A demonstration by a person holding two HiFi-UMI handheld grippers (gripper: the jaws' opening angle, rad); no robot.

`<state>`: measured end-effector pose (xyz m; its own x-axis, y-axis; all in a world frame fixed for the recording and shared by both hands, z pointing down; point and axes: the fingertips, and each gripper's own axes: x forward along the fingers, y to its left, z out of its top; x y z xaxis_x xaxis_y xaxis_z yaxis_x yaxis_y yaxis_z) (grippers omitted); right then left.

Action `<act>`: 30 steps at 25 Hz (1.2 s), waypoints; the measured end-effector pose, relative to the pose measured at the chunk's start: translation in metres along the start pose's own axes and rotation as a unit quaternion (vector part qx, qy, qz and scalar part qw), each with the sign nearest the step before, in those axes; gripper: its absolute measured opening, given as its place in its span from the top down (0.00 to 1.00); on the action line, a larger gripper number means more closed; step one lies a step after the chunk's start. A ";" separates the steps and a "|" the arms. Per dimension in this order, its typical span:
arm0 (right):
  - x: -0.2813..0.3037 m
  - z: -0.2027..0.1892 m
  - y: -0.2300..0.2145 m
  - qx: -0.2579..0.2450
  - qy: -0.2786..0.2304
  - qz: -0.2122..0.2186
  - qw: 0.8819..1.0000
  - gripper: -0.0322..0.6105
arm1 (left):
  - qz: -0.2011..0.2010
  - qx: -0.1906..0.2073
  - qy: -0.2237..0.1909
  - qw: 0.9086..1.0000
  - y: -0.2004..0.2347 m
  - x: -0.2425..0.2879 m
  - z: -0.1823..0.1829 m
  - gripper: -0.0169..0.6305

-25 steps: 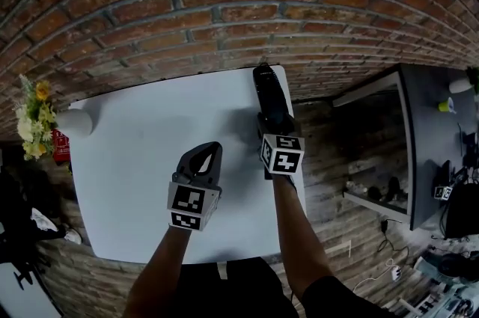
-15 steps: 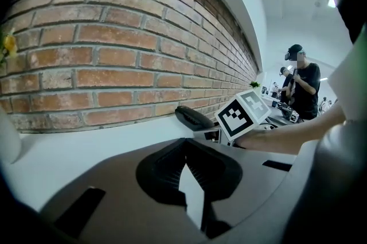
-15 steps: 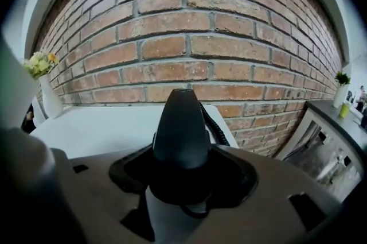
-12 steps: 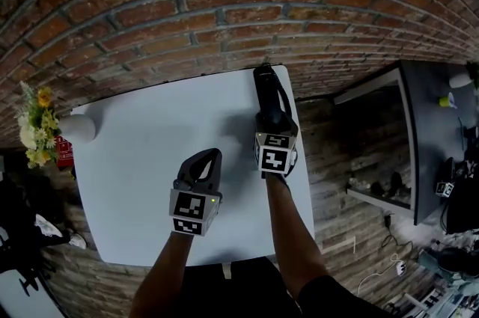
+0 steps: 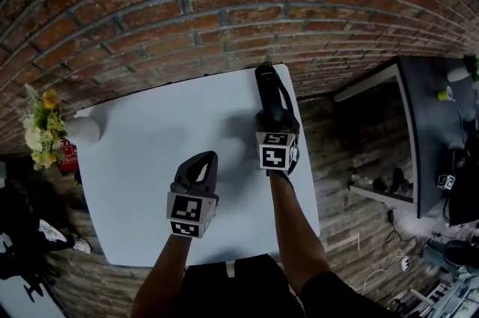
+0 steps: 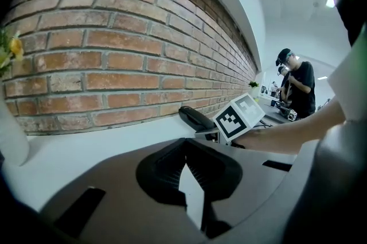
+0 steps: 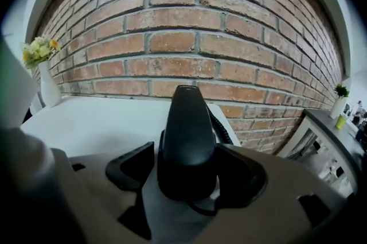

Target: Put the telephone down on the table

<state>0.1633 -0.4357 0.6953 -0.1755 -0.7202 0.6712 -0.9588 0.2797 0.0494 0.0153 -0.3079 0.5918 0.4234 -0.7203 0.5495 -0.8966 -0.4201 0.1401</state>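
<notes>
**As the right tongs (image 5: 275, 119) let go, the telephone (image 5: 268, 88) sits risky-close to the desk (image 5: 150, 159) corner**

Head view: the telephone lies lengthways at the desk's far right corner, just beside the right edge and near the brick wall (image 5: 224, 2). The right tongs sit around its near end. The left tongs (image 5: 207, 159) hover over mid-desk, well apart from it. A vase of flowers (image 5: 41, 126) stands at the far left corner and a second desk (image 5: 430, 122) off to the right. Neither is in the way.

Right gripper view: the jaws have just been opening, with the telephone (image 7: 186, 134) between them. The left jaw is clearly off it. The right jaw is close to its side, and I cannot tell whether it touches. I read this as released. A coiled cord (image 7: 218, 122) runs off behind, toward the desk's right edge.

Likely failures:
- A crooked pull-back lets the close jaw drag the telephone sideways and over the edge.
- A pull from the cord, if it hangs over that edge, could slide the telephone off once nothing holds it.

Left gripper view: the jaws are clenched together with nothing between them. The telephone (image 6: 194, 116) looks flat on the desk by the wall. A person (image 6: 295, 85) stands far behind, no obstruction.
</notes>
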 end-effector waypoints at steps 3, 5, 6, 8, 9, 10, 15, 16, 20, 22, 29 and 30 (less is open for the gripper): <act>-0.011 0.001 0.003 -0.007 -0.003 0.011 1.000 0.44 | 0.000 0.006 -0.005 1.000 0.000 -0.006 0.001 0.95; -0.016 -0.003 0.002 -0.005 -0.008 0.013 1.000 0.44 | 0.000 0.010 -0.002 1.000 0.000 -0.012 -0.002 0.95; -0.019 -0.004 0.002 -0.003 -0.013 0.014 1.000 0.44 | 0.000 0.011 -0.002 1.000 -0.001 -0.015 -0.002 0.95; -0.027 -0.006 0.000 0.000 -0.020 0.013 1.000 0.44 | -0.001 0.015 -0.003 1.000 -0.001 -0.022 -0.004 0.95; -0.032 -0.006 -0.001 0.000 -0.022 0.012 1.000 0.44 | -0.002 0.018 -0.004 1.000 -0.001 -0.026 -0.005 0.95; -0.038 -0.007 -0.002 0.001 -0.025 0.010 1.000 0.44 | -0.003 0.021 -0.004 1.000 -0.002 -0.030 -0.007 0.95; -0.083 -0.007 0.007 0.008 -0.040 0.022 0.999 0.44 | -0.021 0.032 -0.009 0.999 -0.004 -0.056 -0.010 0.95; -0.095 -0.007 0.012 0.014 -0.043 0.027 0.999 0.46 | -0.028 0.034 -0.011 0.999 -0.005 -0.063 -0.009 0.95; -0.148 -0.006 0.029 0.051 -0.068 0.033 0.996 0.77 | -0.058 0.052 -0.018 0.997 -0.010 -0.089 -0.004 0.95; -0.175 -0.008 0.039 0.074 -0.079 0.037 0.993 0.85 | -0.069 0.062 -0.022 0.995 -0.010 -0.101 -0.001 0.95; -0.267 -0.012 0.084 0.133 -0.127 0.067 0.981 0.91 | -0.115 0.074 -0.046 0.990 -0.004 -0.144 -0.002 0.95; -0.281 -0.013 0.090 0.136 -0.133 0.073 0.979 0.91 | -0.122 0.073 -0.047 0.989 -0.004 -0.149 -0.003 0.95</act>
<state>0.1295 -0.2002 0.5207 -0.3318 -0.8358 0.4376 -0.9370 0.2382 -0.2555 -0.0442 -0.1971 0.5118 0.6412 -0.6332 0.4334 -0.7409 -0.6579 0.1350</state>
